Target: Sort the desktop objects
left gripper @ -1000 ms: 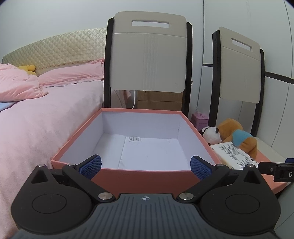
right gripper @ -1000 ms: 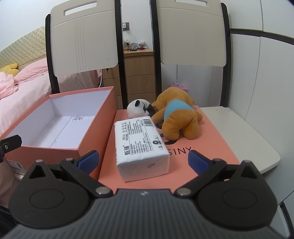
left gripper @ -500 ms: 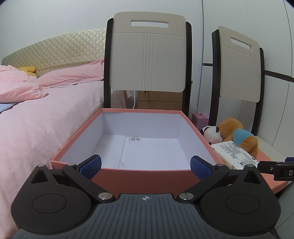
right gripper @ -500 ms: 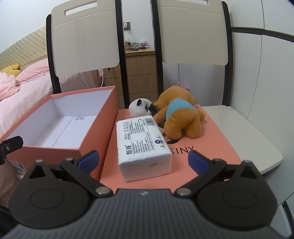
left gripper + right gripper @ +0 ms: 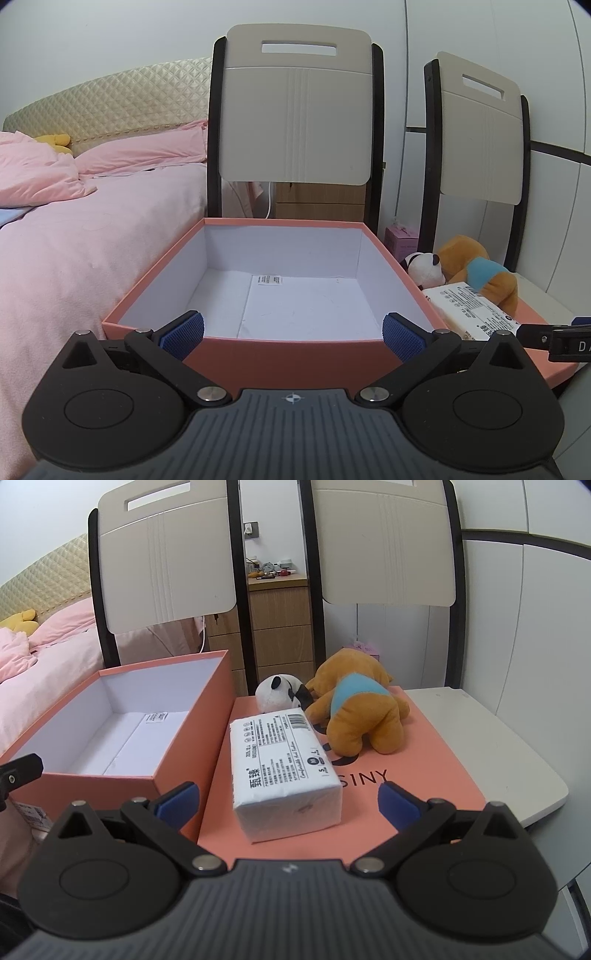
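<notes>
An open salmon box (image 5: 291, 363) (image 5: 177, 771) with a white inside holds only a small label. Right of it, on the flat salmon lid (image 5: 424, 775), lie a white tissue pack (image 5: 280, 771) (image 5: 469, 314), a small panda plush (image 5: 279, 694) (image 5: 424, 271) and an orange dog plush with a blue shirt (image 5: 358, 716) (image 5: 480, 271). My left gripper (image 5: 291, 334) is open and empty, just in front of the box's near wall. My right gripper (image 5: 288, 801) is open and empty, with the near end of the tissue pack between its fingers.
Two chairs with beige backs (image 5: 166, 561) (image 5: 384, 542) stand behind the table. A pink bed (image 5: 66, 236) lies to the left. A wooden drawer unit (image 5: 280, 627) is behind. The white tabletop (image 5: 498, 757) ends at a rounded right edge.
The right gripper has moved slightly forward towards the tissue pack. The left gripper has barely shifted. Both stay open.
</notes>
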`<state>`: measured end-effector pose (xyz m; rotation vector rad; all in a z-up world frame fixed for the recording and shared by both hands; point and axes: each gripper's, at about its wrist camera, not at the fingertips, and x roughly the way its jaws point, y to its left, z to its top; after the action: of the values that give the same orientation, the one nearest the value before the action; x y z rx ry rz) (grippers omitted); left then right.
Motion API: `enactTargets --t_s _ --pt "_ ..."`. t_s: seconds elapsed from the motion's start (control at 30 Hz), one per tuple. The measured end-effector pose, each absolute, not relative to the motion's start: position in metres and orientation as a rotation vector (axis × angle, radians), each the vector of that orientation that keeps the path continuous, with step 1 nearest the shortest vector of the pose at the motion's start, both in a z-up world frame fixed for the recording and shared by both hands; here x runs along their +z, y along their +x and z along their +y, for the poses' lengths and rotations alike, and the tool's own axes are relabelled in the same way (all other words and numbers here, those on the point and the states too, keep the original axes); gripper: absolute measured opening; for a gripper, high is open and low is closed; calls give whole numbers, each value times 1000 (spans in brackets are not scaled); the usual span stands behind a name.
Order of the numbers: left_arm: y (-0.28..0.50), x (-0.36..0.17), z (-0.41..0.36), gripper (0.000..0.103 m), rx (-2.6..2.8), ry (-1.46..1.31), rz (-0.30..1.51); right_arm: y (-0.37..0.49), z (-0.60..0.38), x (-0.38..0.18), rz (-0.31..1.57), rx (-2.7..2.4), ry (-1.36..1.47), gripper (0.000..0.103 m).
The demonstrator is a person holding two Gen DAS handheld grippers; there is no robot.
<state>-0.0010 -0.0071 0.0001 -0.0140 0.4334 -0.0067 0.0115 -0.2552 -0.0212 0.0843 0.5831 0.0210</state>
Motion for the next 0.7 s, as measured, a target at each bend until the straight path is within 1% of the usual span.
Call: enactTargets --t_s 0.7 --pt "0 -2 -9 103 -7 -6 427 11 -259 -22 596 16 101 103"
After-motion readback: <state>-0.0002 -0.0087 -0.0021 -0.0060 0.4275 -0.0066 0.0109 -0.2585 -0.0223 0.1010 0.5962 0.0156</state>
